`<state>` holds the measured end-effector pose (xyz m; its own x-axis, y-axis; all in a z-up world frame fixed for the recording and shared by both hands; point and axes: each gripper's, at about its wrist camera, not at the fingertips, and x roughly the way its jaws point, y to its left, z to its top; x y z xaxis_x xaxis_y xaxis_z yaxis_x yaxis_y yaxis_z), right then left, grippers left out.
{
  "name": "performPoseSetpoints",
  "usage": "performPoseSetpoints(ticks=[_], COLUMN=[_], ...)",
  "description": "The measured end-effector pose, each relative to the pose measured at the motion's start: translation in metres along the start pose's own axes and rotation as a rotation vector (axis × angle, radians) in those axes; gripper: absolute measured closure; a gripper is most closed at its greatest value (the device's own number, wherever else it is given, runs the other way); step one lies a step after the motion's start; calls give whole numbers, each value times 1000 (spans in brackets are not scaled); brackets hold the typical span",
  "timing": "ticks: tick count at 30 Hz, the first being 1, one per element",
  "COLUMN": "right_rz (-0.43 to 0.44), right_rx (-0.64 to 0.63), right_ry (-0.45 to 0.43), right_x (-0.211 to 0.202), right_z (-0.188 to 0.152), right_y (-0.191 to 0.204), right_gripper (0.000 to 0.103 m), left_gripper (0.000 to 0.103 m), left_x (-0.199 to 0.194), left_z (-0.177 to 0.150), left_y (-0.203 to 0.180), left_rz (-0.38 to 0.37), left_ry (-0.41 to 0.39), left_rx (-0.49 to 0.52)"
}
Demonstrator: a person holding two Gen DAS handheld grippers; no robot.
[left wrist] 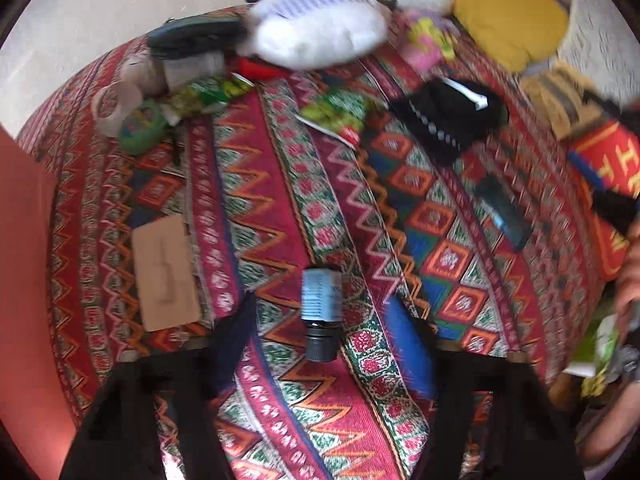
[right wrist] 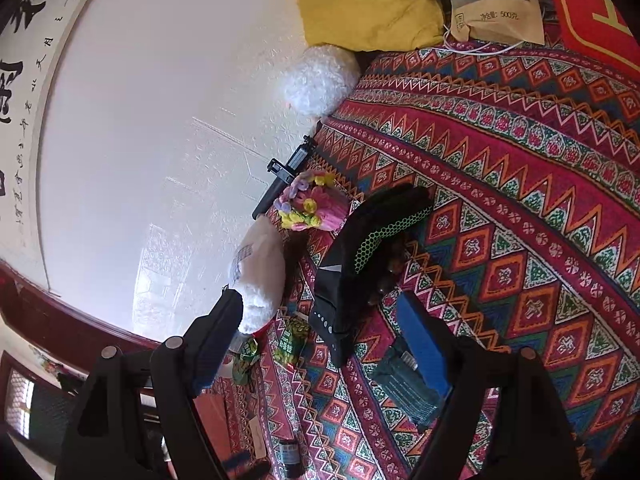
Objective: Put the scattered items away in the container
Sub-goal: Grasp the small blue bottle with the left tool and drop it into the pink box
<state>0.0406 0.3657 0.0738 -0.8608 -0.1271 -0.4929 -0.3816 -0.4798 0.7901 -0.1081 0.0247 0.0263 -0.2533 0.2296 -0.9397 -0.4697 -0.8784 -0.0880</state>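
Left gripper [left wrist: 322,344]: pointed steeply down at the patterned cloth [left wrist: 280,208] — its fingers stand on either side of a small dropper bottle [left wrist: 321,312], clear of it, nothing grasped; the view is blurred.
Dropper bottle: lying on its side on the cloth, blue label up, black cap toward the camera.
Right gripper [right wrist: 320,344]: spread wide and empty, hanging over the cloth at a slant.
Black glove [right wrist: 360,264]: lies ahead of the right gripper, with a green honeycomb stripe along one edge.
Dark green packet [right wrist: 404,388]: flat on the cloth just beside the right gripper's blue finger pad [right wrist: 424,348].
Cardboard piece [left wrist: 166,274]: flat on the cloth, left of the bottle.
Far clutter: white plush toy [left wrist: 316,28], tape roll [left wrist: 114,106], green snack packets [left wrist: 336,114], pink and yellow bundle [left wrist: 428,42] — scattered near the wall.
Yellow cushion [right wrist: 368,0]: at the far edge, against the wall.
Container: cannot tell which item it is.
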Motion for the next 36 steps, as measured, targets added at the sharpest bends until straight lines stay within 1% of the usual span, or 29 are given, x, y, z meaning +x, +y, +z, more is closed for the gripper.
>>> performPoseSetpoints(ticks=[2,5,6,7,8,9,12,14,16,17,19,20,21,23,24,25,27,28,29,31,32,34,36], right_rz=[-3,-9,-9,-7,-2,6,29,99,185,209,196,174,155,130,100,48,-52,-85,-97,-90,-82,-81,-96], right_rx=[6,8,5,-3,-17,-37,-96,-105,-80,-72,-70,-68,-65,-84,-110,-146,-206,-209,-196,-146,-139,-175,-225], right_ry=[-1,3,6,11,19,31,70,139,230,274,339,367,397,416,405,379,346,342,351,378,377,363,355], right_x=[-1,0,1,2,4,7,19,34,57,71,97,110,124,142,149,156,170,178,186,201,205,211,218], right_z=[1,3,2,1,0,-2,-12,-23,-37,-45,-60,-67,-74,-80,-80,-78,-74,-72,-72,-73,-75,-77,-80], right_y=[-3,-5,-4,-2,1,5,20,30,37,41,47,49,51,58,63,68,71,68,64,52,51,57,64], right_gripper=[24,24,24,24,24,24,30,34,42,44,51,52,53,53,53,53,53,53,53,54,54,54,54], left_gripper=[68,68,69,73,82,82,83,83,83,83,83,82,82,82,82,82,82,82,82,82,82,82,82], left_x=[9,25,26,25,23,21,11,-6,-30,-44,-75,-95,-114,-148,-163,-177,-203,-213,-220,-229,-231,-233,-231], left_z=[-2,-2,-2,-2,-3,-6,-25,-42,-55,-59,-64,-67,-71,-80,-84,-88,-95,-97,-102,-115,-121,-132,-141], left_y=[2,8,8,7,7,9,28,45,66,80,105,116,126,147,159,172,197,209,221,248,261,283,302], left_rz=[5,5,4,6,4,-8,-88,-126,-164,-185,-232,-231,-213,-183,-181,-175,-127,-98,-79,-72,-72,-51,-14], left_ry=[-12,-2,-16,-43,-74,-96,-139,-197,-281,-314,-399,-454,-503,-592,-629,-661,-716,-736,-749,-765,-766,-757,-737], left_rx=[-28,-65,-66,-62,-65,-86,-208,-267,-329,-378,-443,-457,-464,-488,-510,-531,-557,-568,-582,-631,-660,-708,-746])
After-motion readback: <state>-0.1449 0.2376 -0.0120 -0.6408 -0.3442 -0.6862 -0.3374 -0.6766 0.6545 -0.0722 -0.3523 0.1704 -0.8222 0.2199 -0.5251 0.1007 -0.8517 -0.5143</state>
